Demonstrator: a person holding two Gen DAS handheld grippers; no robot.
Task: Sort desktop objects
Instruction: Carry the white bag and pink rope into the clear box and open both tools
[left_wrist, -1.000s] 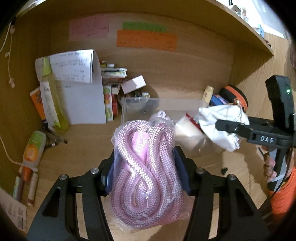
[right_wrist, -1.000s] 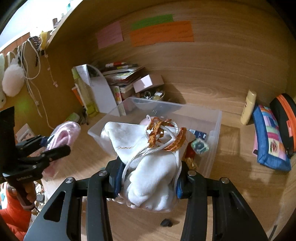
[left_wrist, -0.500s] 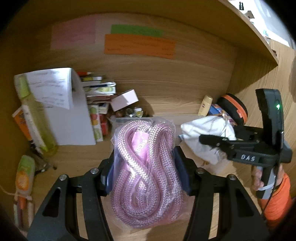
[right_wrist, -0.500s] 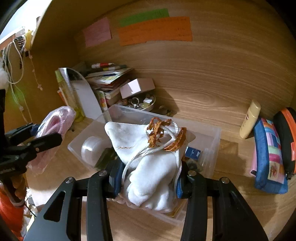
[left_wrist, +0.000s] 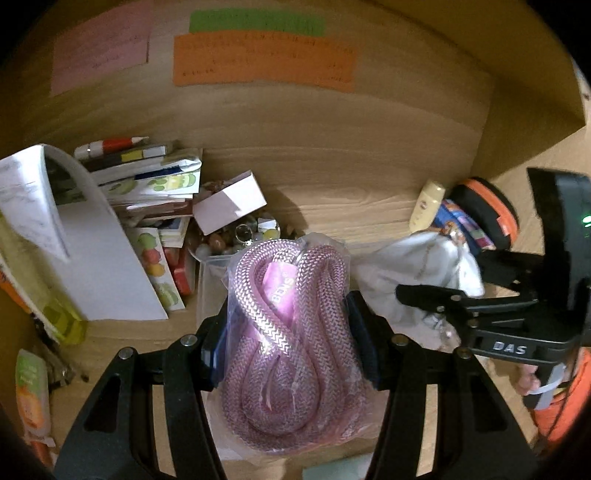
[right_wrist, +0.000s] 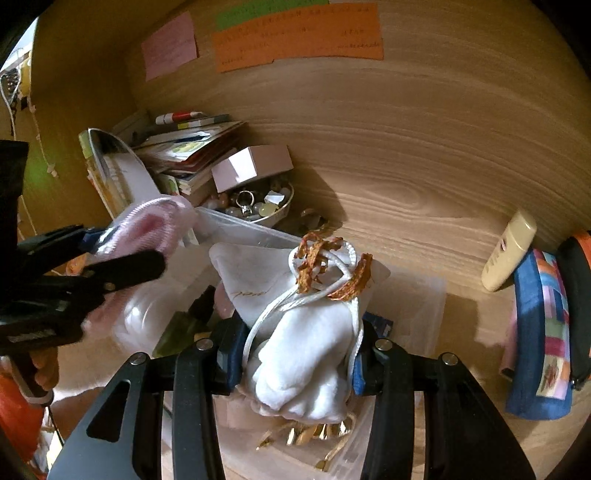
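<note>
Being gripped between the blue pads of the left gripper (left_wrist: 291, 325) is a bagged coil of pink rope (left_wrist: 291, 332), clamped on both sides and held above the near end of the clear plastic bin (right_wrist: 424, 295). Being pinched likewise by the right gripper (right_wrist: 295, 354) is a white drawstring pouch (right_wrist: 306, 354), its cord knotted with orange trim, carried over the same bin. Small items are being kept inside the bin, too blurred to name. A bowl of trinkets (right_wrist: 258, 206) with a pink box (right_wrist: 255, 166) resting on it is being kept just behind the bin. A stack of booklets (left_wrist: 155, 184) is being stored left of the bowl. A cream bottle (right_wrist: 509, 254) and a patchwork pouch (right_wrist: 539, 332) are being kept to the right, against the wooden back panel (right_wrist: 406, 129), where coloured notes (left_wrist: 266, 59) are being displayed.
</note>
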